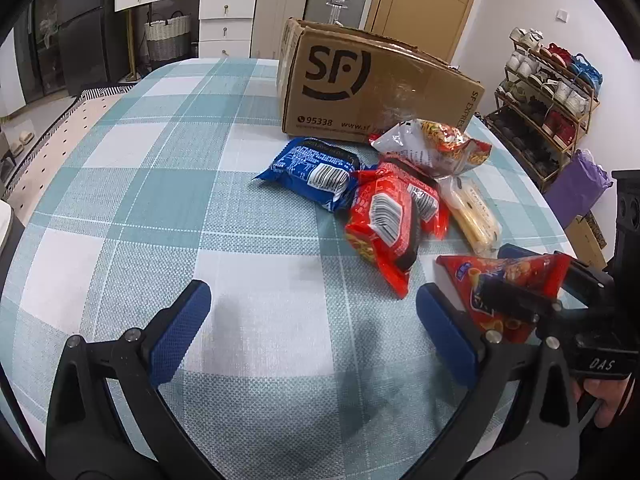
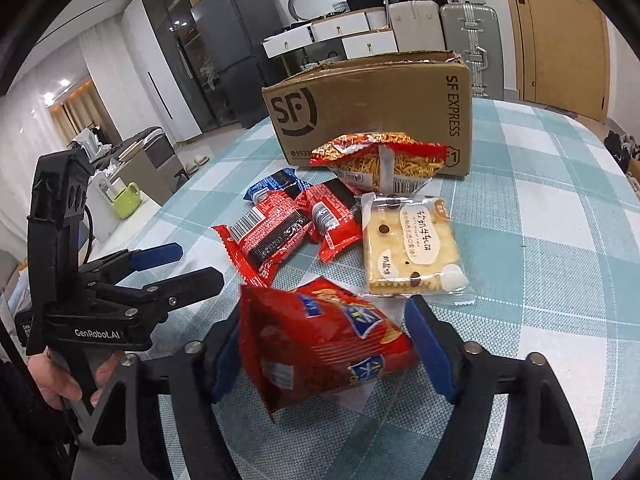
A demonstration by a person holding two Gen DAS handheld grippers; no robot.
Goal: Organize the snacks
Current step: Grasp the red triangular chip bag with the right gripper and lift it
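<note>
- Right tongs [image 2: 328, 350] come first, right under the lens – and between the blue pads sits a red snack bag [image 2: 320, 344], motion-blurred. From the right wrist view the near pad on the left looks pressed against the bag, while a sliver of gap seems to show at the right pad, so I can't say for sure whether the grip is closed on it.
- Left tongs [image 1: 312, 328] are spread wide over bare checked worktop [image 1: 160, 160], nothing between the pads.
- Over in the left wrist view that same red snack bag [image 1: 500, 292] sits just right of the left tongs, with the right tool's black finger across it.
- Loose pile lies further out: a blue packet [image 1: 312, 172] on the left, two red packets [image 1: 384, 224] overlapping in the middle, a pale cracker pack [image 2: 412, 248] on the right, and a noodle-snack bag [image 2: 380, 160] leaning against the cardboard box [image 2: 372, 108].
- Key relation, as I read it – the box stands straight ahead at the far side, past the whole pile, its opening facing up. The red bag's long axis runs roughly crosswise between the pads.
- Judgement: the right hand is the one on the bag, so it makes this carry; it would need to clear the pile and the box's near wall. The left is nearer the blue packet.
</note>
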